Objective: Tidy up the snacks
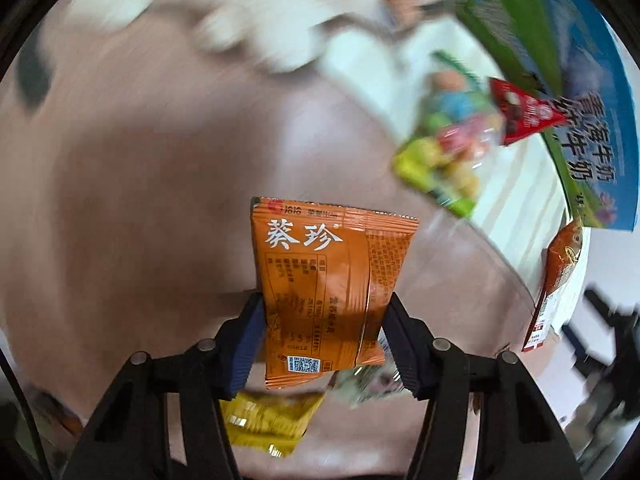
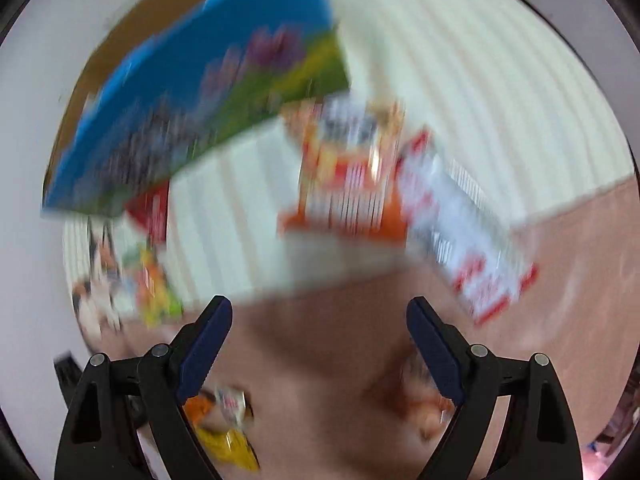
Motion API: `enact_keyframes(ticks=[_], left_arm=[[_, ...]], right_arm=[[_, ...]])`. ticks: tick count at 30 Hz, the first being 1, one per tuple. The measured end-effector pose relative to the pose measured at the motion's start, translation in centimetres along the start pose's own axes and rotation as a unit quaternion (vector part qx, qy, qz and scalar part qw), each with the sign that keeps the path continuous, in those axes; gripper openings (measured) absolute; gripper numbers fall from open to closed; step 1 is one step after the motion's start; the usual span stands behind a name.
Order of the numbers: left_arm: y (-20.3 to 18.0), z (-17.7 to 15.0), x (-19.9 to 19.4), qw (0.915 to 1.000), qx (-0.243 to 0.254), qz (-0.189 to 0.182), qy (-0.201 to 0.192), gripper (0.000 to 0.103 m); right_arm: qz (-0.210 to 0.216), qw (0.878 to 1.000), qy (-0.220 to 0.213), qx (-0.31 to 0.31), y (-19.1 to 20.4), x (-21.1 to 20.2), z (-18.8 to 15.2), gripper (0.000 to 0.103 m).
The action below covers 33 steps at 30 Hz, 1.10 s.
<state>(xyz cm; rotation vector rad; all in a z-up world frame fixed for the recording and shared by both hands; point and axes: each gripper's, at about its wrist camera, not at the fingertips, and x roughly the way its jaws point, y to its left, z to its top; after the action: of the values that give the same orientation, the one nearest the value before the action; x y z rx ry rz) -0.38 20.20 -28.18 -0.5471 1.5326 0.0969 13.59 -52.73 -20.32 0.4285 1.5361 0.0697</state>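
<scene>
Left gripper [image 1: 324,320] is clamping an orange snack packet [image 1: 328,280]; right gripper [image 2: 320,340] is hanging with nothing in it.

In the left wrist view, the orange snack packet, printed with white characters, a nutrition table and a code square, is sitting at lower centre of the frame, the jaws pressing on its two side edges. Under it a yellow packet [image 1: 268,420] is lying on the pinkish-brown bench [image 1: 140,200]. Toward the upper right, a white ribbed tray [image 1: 516,192] is carrying a green candy bag [image 1: 448,160] and a red triangular packet [image 1: 520,112], with a blue-and-green milk carton [image 1: 580,100] beyond them. In the blurred right wrist view, the jaws are standing wide apart over the bench, touching nothing, with an orange-and-white packet [image 2: 348,176] lying at mid-frame on the tray.
</scene>
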Motion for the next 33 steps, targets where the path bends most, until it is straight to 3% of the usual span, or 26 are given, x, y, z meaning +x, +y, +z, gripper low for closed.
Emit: enact_keyframes(ticks=[4, 6, 8, 9, 13, 21, 26, 27, 30, 33], left_arm=[[-2.9, 2.1, 0.4, 0.9994, 0.031, 0.011, -0.004, 0.056], [-4.0, 2.9, 0.8, 0.9988, 0.047, 0.017, -0.001, 0.056], [-4.7, 3.2, 1.1, 0.9979, 0.06, 0.024, 0.003, 0.056], [-5.2, 3.3, 1.3, 0.9972, 0.07, 0.026, 0.006, 0.056], [-6.6, 3.9, 1.7, 0.995, 0.091, 0.039, 0.015, 0.056], [-8.5, 2.9, 4.3, 0.9934, 0.101, 0.046, 0.032, 0.056], [-9.5, 2.8, 5.3, 0.9932, 0.098, 0.053, 0.034, 0.058], [-9.5, 2.9, 5.3, 0.9932, 0.105, 0.025, 0.042, 0.058], [-9.9, 2.7, 5.2, 0.9935, 0.109, 0.013, 0.029, 0.054], [-9.9, 2.8, 4.4, 0.9924, 0.121, 0.008, 0.018, 0.049]], right_arm=[[0.01, 0.999, -0.004, 0.041, -0.7, 2.1, 5.1, 0.09], [0.011, 0.998, 0.012, 0.055, -1.1, 3.7, 6.5, 0.08], [0.009, 0.997, 0.032, 0.069, -1.7, 5.3, 7.1, 0.062], [0.015, 0.996, 0.036, 0.075, -1.9, 5.8, 7.0, 0.061], [0.005, 0.999, 0.041, 0.03, -0.6, 6.0, 5.3, 0.057], [-0.016, 0.989, 0.102, -0.101, 2.3, 6.9, -2.7, 0.056], [-0.026, 0.989, 0.106, -0.102, 2.6, 7.5, -3.7, 0.06], [-0.024, 0.989, 0.11, -0.094, 2.6, 7.7, -3.4, 0.062], [-0.014, 0.991, 0.111, -0.072, 2.2, 8.0, -3.0, 0.064], [-0.018, 0.992, 0.095, -0.075, 1.9, 7.5, -2.4, 0.055]])
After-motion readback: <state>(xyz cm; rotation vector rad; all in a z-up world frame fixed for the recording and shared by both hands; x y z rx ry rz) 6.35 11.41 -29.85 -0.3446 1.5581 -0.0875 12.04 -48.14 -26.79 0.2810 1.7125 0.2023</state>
